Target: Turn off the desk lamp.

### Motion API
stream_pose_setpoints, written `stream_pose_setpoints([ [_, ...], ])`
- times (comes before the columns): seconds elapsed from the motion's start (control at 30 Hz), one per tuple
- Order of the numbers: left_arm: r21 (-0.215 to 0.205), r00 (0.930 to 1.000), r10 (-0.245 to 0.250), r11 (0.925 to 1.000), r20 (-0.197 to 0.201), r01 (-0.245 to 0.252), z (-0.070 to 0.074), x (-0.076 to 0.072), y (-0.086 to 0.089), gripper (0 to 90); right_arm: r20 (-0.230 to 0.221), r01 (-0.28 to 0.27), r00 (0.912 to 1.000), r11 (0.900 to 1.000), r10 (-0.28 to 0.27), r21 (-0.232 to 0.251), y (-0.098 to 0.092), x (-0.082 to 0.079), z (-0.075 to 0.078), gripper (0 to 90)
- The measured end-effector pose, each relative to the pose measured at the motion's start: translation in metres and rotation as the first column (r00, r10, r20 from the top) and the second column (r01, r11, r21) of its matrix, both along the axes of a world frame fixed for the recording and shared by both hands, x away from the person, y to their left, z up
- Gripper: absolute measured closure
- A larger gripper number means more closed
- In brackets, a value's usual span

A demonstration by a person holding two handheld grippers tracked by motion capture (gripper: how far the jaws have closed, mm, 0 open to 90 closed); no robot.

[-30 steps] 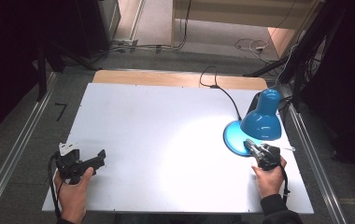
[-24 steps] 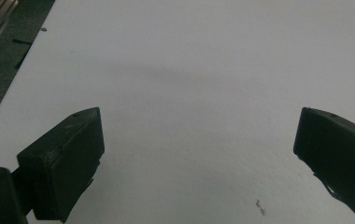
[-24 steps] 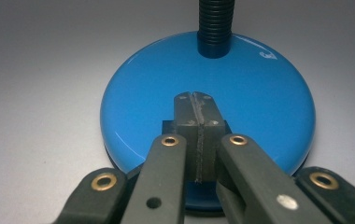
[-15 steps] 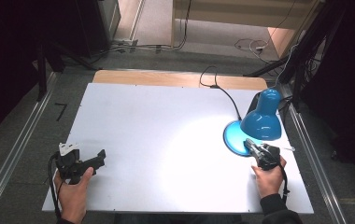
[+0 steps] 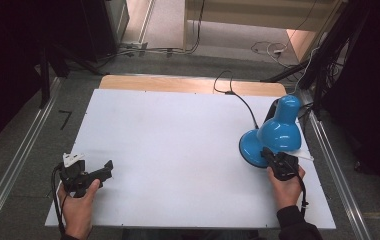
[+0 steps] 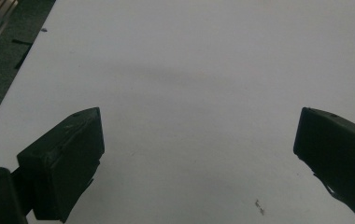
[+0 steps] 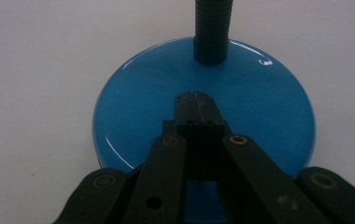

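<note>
Blue lamp [image 5: 278, 131] at right of the high view on a white table [image 5: 178, 145], its round base [image 7: 203, 107] ahead of the right gripper [image 7: 194, 97], whose jaws are pressed together over the base. Left gripper [image 6: 199, 140], lower left, jaws spread wide above bare tabletop, holding nothing.

No text, label, brand, number or sign can be read anywhere.

Table [image 5: 178, 145] middle open — lamp [image 5: 276, 135] (cord [image 5: 238, 97] trailing) blocks right.
</note>
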State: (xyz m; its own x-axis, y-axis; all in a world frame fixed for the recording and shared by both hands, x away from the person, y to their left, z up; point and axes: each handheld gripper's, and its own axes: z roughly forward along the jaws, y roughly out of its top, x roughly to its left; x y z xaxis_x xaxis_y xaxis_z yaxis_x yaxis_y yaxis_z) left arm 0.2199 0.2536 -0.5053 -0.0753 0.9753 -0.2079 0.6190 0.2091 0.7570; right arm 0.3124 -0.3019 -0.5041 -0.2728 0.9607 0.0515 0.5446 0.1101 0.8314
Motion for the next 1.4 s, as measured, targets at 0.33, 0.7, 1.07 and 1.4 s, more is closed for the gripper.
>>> stream_pose_setpoints([
  [0.33,0.000,1.0000,0.000,1.0000,0.000,0.000,0.000,0.000,0.000,2.3,0.001,-0.005,1.0000,1.000,0.005,0.010,0.001,0.001,0.000,88.0],
  [0.7,-0.001,1.0000,-0.001,1.0000,-0.001,0.001,0.000,0.001,0.000,2.3,0.033,0.000,0.9995,0.999,-0.002,0.053,-0.004,0.000,0.001,62.0],
  [1.07,0.000,1.0000,-0.009,1.0000,-0.002,0.009,-0.001,0.003,-0.002,2.3,0.038,0.039,0.9984,0.997,-0.042,0.063,-0.008,-0.002,0.003,38.3],
  [1.4,-0.003,1.0000,-0.008,1.0000,-0.001,0.008,-0.001,0.002,-0.002,2.3,0.031,0.025,0.9992,0.998,-0.027,0.055,-0.017,-0.006,0.005,29.7],
])
